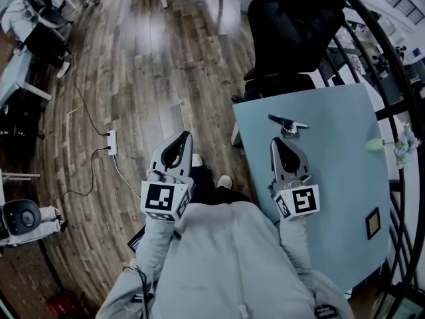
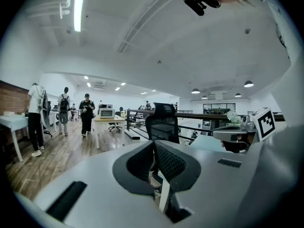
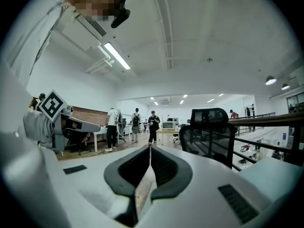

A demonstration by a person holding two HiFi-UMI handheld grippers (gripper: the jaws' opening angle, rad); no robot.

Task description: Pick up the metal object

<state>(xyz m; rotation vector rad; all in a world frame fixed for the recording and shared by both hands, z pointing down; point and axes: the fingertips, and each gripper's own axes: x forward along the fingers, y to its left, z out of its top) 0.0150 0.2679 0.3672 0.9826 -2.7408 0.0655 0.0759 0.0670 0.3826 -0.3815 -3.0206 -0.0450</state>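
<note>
Metal object (image 1: 287, 123) lies on table (image 1: 339, 178) beyond clenched right gripper (image 1: 276, 141); left gripper (image 1: 187, 135) likewise clenched.

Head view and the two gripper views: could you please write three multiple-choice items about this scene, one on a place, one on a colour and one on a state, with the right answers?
1. Where does the metal object lie?
A. on the wooden floor
B. on the table, just ahead of the right tool
C. on the seat of the chair

2. What colour is the table top?
A. light blue
B. red
C. yellow

3. How do the right tool's jaws stand?
A. wide apart
B. shut on the metal object
C. shut, with nothing between them

Answers:
1 B: in the head view the metal object rests on the table beyond the right tool's tip.
2 A: the top shows light blue in the head view.
3 C: the right gripper view shows the jaws together and empty.
</note>
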